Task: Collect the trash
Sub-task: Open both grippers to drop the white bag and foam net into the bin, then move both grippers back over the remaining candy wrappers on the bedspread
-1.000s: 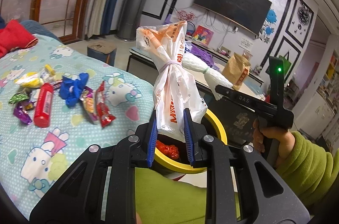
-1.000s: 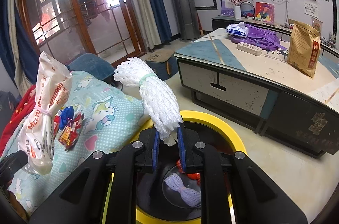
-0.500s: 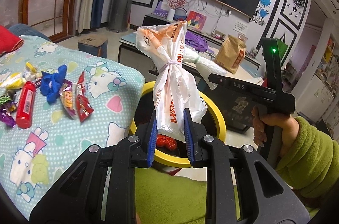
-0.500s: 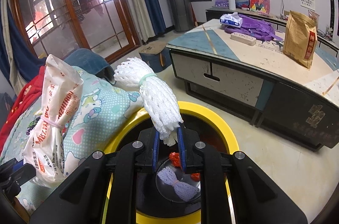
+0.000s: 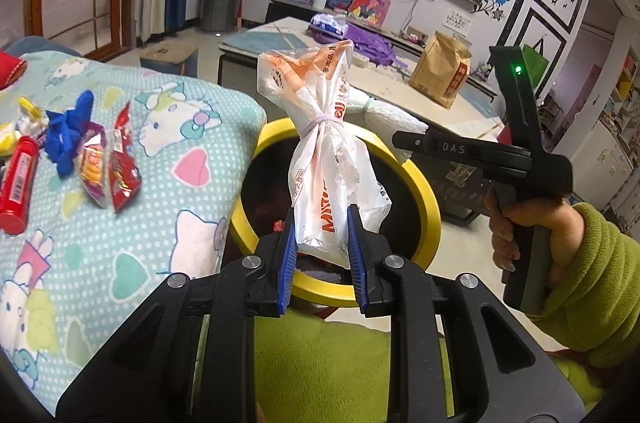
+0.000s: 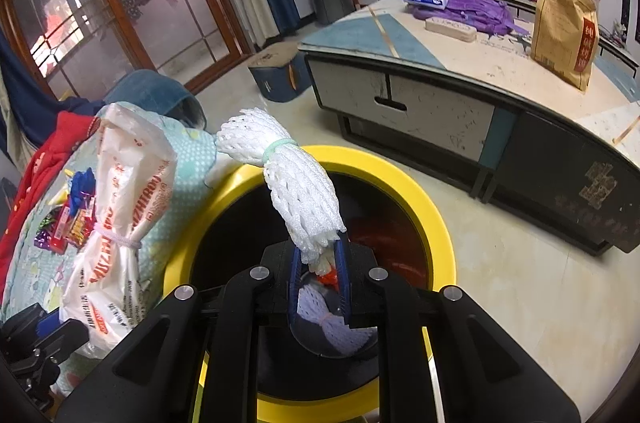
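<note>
Jaws of the left gripper (image 5: 321, 247) are seen clenched on a tied plastic bag (image 5: 332, 159) above the yellow-rimmed bin (image 5: 424, 191); wrappers (image 5: 108, 167) are left on the bed (image 5: 192, 191), so collection is judged unfinished. From the right wrist, the right gripper (image 6: 320, 279) is clamped on a white foam-net bundle (image 6: 300, 191) over the bin, whose opening appears nearer than a second earlier.

Black tool (image 5: 321, 243), blue pads (image 5: 286, 259), green sleeve (image 5: 588, 279)
</note>
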Motion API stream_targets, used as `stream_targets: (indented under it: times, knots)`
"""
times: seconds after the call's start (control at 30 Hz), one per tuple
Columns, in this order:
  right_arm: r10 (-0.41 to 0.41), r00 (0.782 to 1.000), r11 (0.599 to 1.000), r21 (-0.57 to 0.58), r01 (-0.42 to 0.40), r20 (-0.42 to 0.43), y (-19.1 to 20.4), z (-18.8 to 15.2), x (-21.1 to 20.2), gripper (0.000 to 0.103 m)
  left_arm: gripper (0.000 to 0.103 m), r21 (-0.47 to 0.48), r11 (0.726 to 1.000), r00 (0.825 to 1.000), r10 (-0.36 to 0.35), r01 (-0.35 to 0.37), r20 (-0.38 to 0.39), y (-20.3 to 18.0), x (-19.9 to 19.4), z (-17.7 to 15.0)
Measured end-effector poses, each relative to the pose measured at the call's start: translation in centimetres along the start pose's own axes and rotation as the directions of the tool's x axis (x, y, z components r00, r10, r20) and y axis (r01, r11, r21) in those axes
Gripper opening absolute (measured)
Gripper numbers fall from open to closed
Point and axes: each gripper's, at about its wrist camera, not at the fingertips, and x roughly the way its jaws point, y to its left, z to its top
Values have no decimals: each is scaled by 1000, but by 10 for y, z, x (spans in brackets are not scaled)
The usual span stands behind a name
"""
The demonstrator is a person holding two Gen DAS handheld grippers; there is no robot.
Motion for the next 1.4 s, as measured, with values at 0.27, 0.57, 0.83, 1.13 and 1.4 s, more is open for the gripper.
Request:
stream_targets:
  times: [0.27,0.57,0.83,1.13,1.4]
  knots:
    - [-15,999,999,28,16,-36,-8,-2,8,17,18,-4,1000,998,-4,4,-68,-1,24,-4]
    - [-39,999,996,80,42,-32,-17,-1,9,43,39,-34,999,998,-14,12,-55,5,27,1]
    - [-35,999,997,71,34,6,-12,0,1,49,76,-98,995,999,-5,9,39,15,4,6]
    - [4,993,1000,-13,-2,116,14,4,-23,61,92,-98,994,989,64,-51,135,19,-22,14]
    - [58,977,997,-68,-45,203,38,3,-44,63,92,-147,983,969,138,-109,206,37,-46,16]
